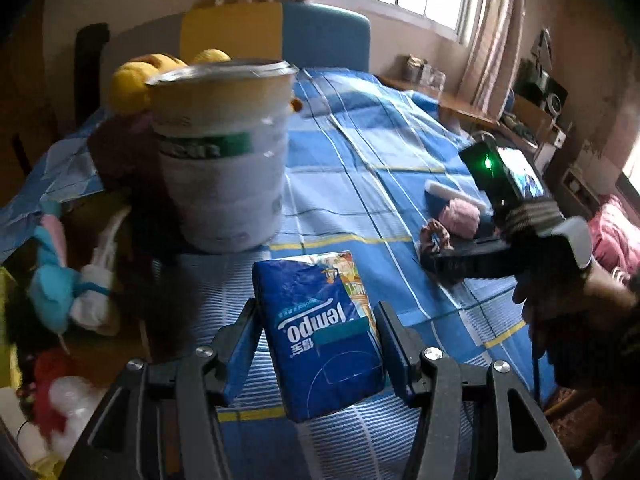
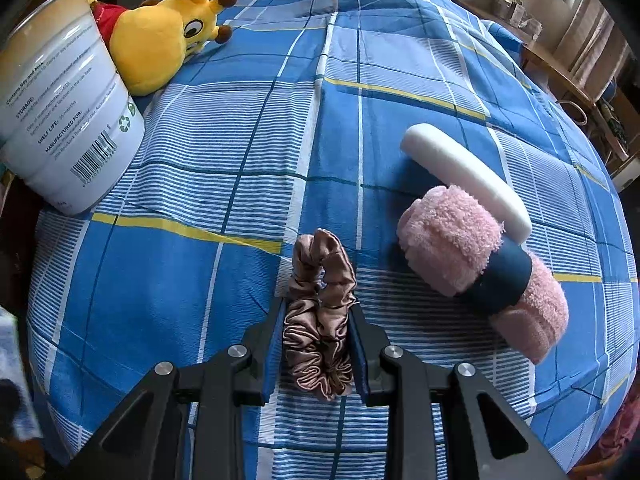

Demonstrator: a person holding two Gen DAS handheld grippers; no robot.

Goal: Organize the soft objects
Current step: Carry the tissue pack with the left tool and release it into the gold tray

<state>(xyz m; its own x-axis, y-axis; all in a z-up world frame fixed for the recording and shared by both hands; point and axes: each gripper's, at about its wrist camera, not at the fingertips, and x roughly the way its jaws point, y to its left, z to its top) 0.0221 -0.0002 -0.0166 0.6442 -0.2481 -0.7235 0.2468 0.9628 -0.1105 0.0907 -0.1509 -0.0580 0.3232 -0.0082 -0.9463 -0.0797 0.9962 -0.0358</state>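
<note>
Two hand-held claws work over a bed (image 2: 280,128) spread with a blue plaid cover. The left claw (image 1: 316,340) pinches a blue tissue pack (image 1: 320,332) by its long sides, its pads pressed against the wrapper and the pack raised clear of the cover, presumably for carrying toward the tall white canister (image 1: 224,152) that stands at eleven o'clock from it. The right claw (image 2: 316,344) is pressed nearly together on a bronze satin scrunchie (image 2: 318,312), the fabric bunched between the pads and its free loop lying on the cover toward twelve o'clock; a tight pinch suits so thin and slippery an item. At two o'clock from the scrunchie lies a rolled pink towel (image 2: 472,256) bound by a dark band, touching a white foam bar (image 2: 460,168) behind it. A yellow plush toy (image 2: 160,36) leans against the canister at ten o'clock. Both held items appear ready for sorting; the towel and bar await collection.
</note>
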